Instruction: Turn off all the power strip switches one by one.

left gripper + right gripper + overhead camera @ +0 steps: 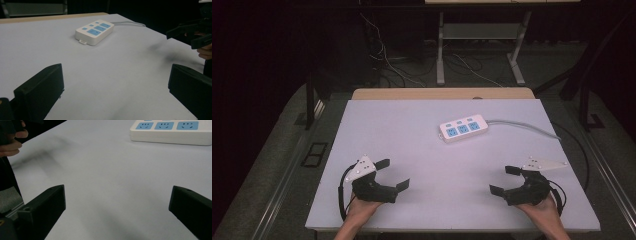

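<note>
Both black two-jaw grippers sit low at the near edge of the pale grey table top (412,150), jaws spread wide, nothing between them. Left gripper (393,174) points toward centre; right gripper (507,180) mirrors it, the two well apart. White three-socket power strip with blue faces (463,128) lies flat ahead, past table centre, closer to the right gripper's side, well clear of both. Its grey cable (522,125) runs off the right edge. Bare surface between strip and jaws. Hands (362,207) grip from behind, forearms entering over the near edge.
</note>
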`<act>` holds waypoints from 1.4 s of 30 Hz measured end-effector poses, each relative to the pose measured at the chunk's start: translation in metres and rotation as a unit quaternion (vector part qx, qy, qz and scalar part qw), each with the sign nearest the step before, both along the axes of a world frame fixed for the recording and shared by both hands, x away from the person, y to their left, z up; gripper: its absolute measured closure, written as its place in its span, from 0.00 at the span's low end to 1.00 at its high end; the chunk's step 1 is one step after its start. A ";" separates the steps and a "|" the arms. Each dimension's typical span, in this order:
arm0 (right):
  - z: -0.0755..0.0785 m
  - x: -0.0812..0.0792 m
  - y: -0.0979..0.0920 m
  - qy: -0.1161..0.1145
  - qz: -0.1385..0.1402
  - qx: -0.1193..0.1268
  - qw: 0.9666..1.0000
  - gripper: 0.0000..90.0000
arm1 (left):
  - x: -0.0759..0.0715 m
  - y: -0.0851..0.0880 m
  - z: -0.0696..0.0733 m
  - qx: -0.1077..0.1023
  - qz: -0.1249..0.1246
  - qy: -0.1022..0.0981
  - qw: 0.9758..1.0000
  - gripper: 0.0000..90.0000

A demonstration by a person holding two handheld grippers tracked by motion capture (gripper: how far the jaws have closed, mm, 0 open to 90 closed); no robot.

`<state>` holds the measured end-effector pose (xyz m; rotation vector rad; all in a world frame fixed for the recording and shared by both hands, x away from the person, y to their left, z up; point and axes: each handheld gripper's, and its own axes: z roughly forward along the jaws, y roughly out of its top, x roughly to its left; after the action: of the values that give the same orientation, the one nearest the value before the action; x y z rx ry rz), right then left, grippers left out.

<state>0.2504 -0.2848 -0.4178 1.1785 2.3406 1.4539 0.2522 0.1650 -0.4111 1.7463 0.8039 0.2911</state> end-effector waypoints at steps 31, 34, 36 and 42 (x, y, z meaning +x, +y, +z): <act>-0.001 0.003 0.008 0.013 0.020 -0.006 1.000 0.01 | 0.005 0.001 -0.007 0.007 -0.016 0.021 1.000 0.00; -0.001 0.002 0.009 0.013 0.021 -0.008 1.000 0.01 | 0.006 0.000 -0.009 0.011 -0.018 0.022 1.000 0.00; -0.001 0.003 0.010 0.017 0.021 -0.011 1.000 0.01 | 0.008 0.000 -0.010 0.011 -0.021 0.024 0.999 0.00; 0.001 0.007 0.011 0.022 0.022 -0.016 0.999 0.01 | 0.009 0.001 -0.010 0.010 -0.018 0.023 1.000 0.00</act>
<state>0.2571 -0.2739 -0.4165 1.1697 2.4237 1.4120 0.2607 0.1663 -0.4215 1.7896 0.8046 0.2353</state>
